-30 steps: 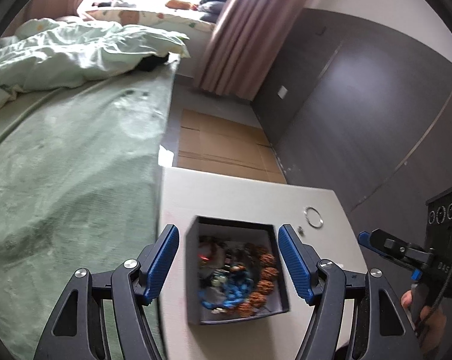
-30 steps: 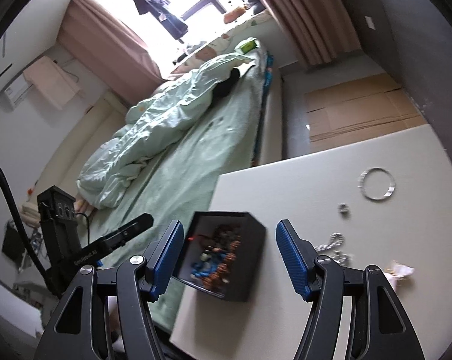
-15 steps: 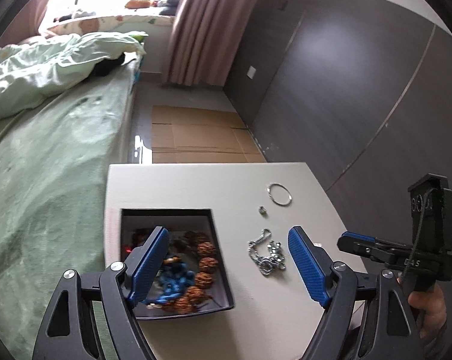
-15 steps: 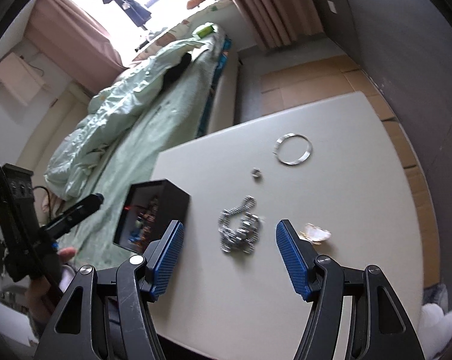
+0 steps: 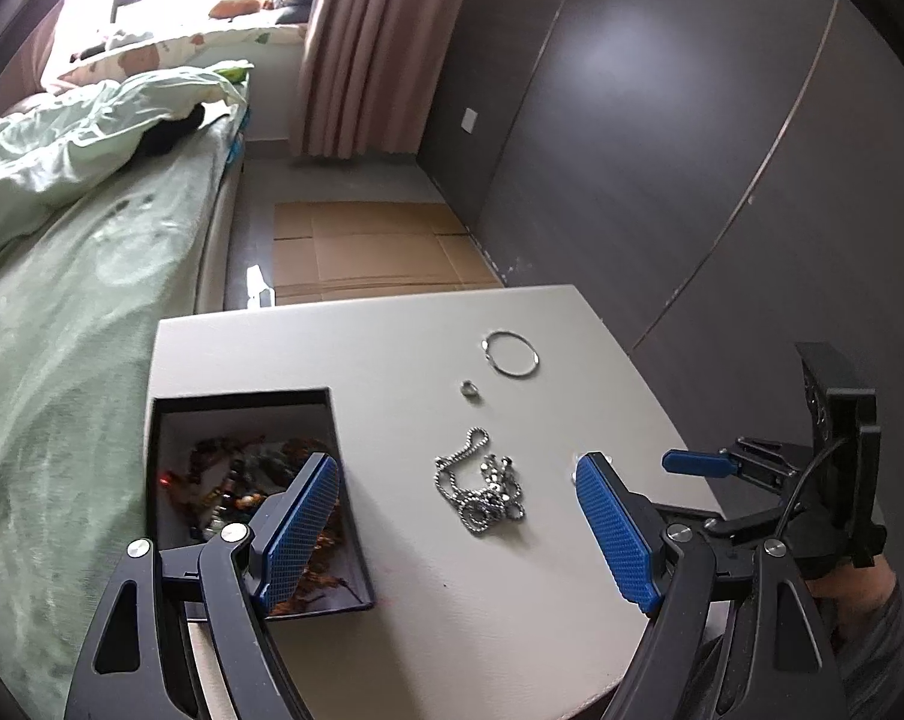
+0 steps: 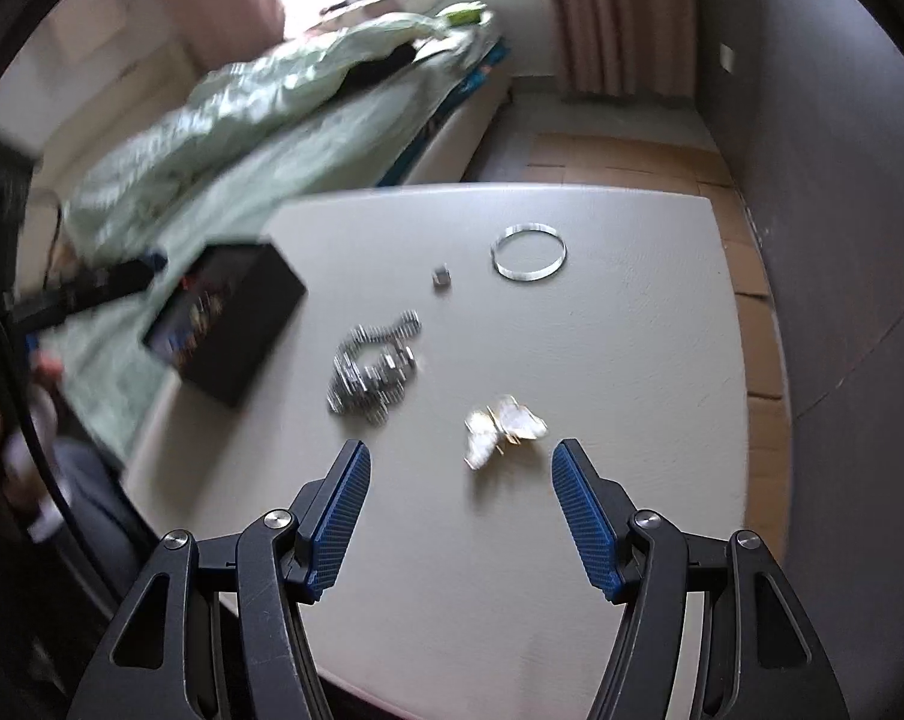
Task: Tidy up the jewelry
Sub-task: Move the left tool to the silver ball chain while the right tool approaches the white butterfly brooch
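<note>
Nearest to us, our left tool (image 5: 457, 516) stands wide with nothing between its blue pads, having just opened further; the silver chain (image 5: 481, 489) lies on the bench (image 5: 511, 600) beyond, framed by its fingers. Our right tool (image 6: 460, 510) is likewise spread and empty above the bench, with the pale butterfly-shaped piece (image 6: 502, 426) lying just ahead of its tips. To the left of the chain sits the open dark box (image 5: 356, 570), filled with beaded strands, close to the bench's left edge; our left tool's left finger overlaps it in the left wrist view. Farther on lie a small ring (image 5: 469, 388) and then a thin silver bangle (image 5: 510, 354), each apart from the other. Past the bench we see flattened cardboard (image 5: 362, 252) on the floor and a bed (image 5: 62, 300) with pale green bedding at the left.
</note>
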The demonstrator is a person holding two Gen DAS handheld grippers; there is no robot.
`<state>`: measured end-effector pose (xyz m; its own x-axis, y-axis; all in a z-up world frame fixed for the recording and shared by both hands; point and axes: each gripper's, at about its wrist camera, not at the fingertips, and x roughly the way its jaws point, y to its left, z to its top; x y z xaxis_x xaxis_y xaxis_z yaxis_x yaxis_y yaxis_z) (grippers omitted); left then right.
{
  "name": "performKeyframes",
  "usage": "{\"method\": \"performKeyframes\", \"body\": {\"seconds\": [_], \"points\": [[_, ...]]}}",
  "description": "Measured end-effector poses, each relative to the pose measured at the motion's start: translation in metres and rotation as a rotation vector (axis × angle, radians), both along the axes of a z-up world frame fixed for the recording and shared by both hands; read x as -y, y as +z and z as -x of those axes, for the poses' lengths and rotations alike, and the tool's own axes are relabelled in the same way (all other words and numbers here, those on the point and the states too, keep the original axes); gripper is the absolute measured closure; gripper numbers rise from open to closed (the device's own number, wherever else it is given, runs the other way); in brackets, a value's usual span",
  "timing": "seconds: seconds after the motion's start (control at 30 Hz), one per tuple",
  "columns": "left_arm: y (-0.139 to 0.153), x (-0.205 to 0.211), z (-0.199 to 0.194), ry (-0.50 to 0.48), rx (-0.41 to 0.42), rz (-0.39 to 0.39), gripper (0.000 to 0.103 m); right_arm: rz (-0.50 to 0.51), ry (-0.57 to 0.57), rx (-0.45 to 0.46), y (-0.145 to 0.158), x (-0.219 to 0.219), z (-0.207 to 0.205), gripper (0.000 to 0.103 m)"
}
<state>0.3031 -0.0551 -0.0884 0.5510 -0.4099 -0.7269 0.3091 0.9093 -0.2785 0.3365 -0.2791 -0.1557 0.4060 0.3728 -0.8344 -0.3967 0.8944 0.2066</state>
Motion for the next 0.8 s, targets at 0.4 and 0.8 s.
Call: {"method": "performKeyframes", "body": {"seconds": [0.4, 0.8], "points": [[-0.007, 0.002, 0.011, 0.039, 0.041, -0.002, 0.021, 0.128, 0.248, 0.112, -0.02, -0.004, 0.0, 0.039], [-0.017, -0.002, 0.015, 0.085, 0.038, 0.005, 0.023, 0.122, 0.318, 0.087, -0.038, -0.006, -0.023, 0.044]]}}
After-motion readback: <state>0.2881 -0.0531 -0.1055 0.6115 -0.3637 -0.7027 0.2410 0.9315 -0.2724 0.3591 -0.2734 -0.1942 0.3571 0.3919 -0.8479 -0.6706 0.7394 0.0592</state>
